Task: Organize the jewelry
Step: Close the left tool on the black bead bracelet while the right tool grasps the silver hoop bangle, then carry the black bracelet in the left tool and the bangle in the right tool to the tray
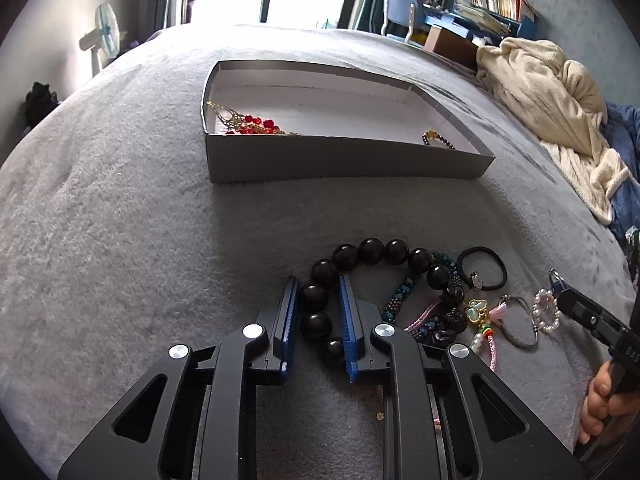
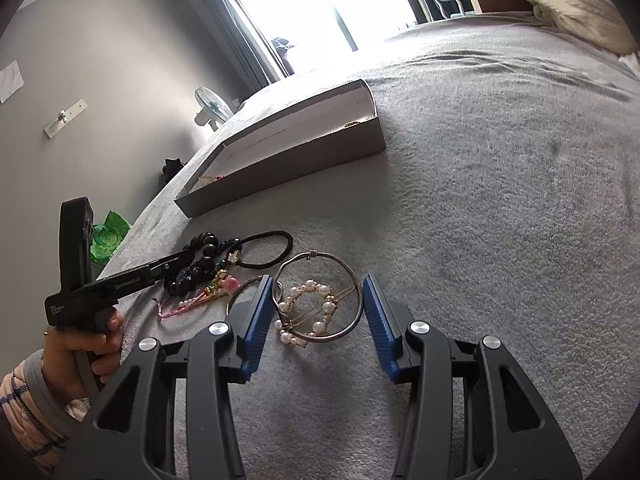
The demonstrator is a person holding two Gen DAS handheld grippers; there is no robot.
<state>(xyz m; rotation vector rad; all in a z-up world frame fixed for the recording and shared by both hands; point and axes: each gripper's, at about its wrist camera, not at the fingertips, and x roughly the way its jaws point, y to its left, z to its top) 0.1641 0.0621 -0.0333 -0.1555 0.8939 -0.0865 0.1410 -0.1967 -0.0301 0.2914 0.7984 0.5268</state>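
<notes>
A grey box (image 1: 340,158) with a white inside lies on the bed and holds a red and gold necklace (image 1: 250,124) at its left and a small dark bracelet (image 1: 438,139) at its right. My left gripper (image 1: 318,292) is shut on a large black bead bracelet (image 1: 372,251). Beside it lie a beaded bracelet (image 1: 402,294), a black hair tie (image 1: 482,268), charms and pink cord. My right gripper (image 2: 318,290) is open around a silver bangle (image 2: 352,322) and a pearl bracelet (image 2: 312,306). The box also shows in the right wrist view (image 2: 288,160).
The grey bed cover (image 1: 120,220) spreads all around. A cream blanket (image 1: 552,100) is heaped at the right edge. A fan (image 1: 106,34), a chair (image 1: 400,10) and a desk with books stand beyond the bed.
</notes>
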